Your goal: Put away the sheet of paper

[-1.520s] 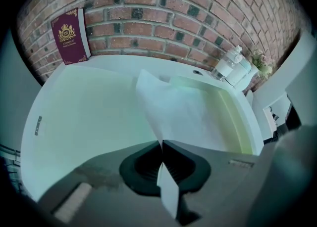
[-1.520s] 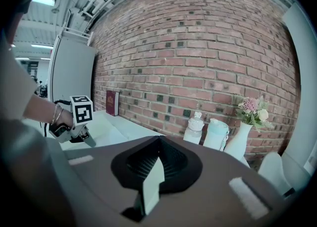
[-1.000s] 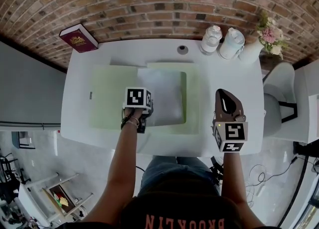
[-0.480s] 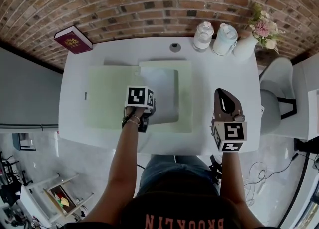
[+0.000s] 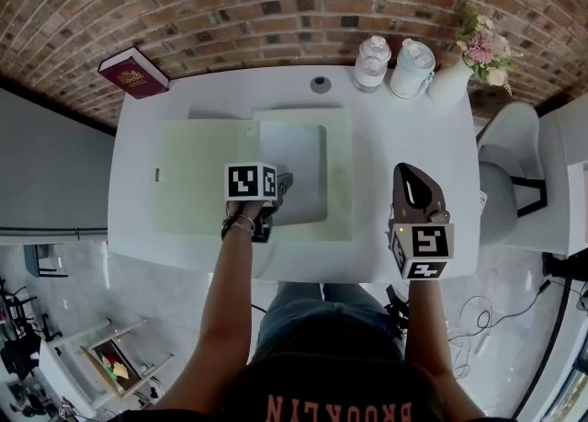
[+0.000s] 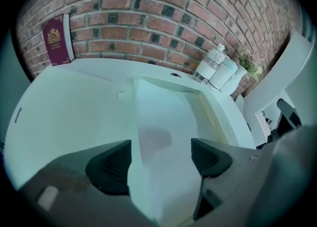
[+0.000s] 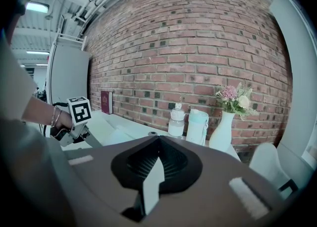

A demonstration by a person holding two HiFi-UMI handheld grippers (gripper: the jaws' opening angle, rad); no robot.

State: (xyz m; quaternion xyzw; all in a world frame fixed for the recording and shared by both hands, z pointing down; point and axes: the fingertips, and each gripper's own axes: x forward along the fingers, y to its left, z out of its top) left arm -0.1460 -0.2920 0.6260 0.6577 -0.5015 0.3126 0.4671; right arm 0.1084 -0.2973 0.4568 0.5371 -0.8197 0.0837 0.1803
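Left claw [image 6: 159, 161] opening, sheet of paper [image 5: 294, 167] loose between its jaws; right claw [image 7: 156, 164] clenched, empty. Risk: a careless withdrawal could drag the sheet off the green folder [image 5: 193, 176].

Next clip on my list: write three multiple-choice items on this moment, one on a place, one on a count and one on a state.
1. Where is the dark red book?
A. front right
B. back left, against the brick wall
C. front middle

2. How many bottles stand beside the vase?
A. one
B. four
C. two

3. How does the green folder lie?
A. open flat
B. shut
C. standing on edge

Key:
1 B: the book leans on the bricks past the table's back left corner.
2 C: two capped bottles stand side by side.
3 A: both halves lie spread, with the sheet of paper on the right one.
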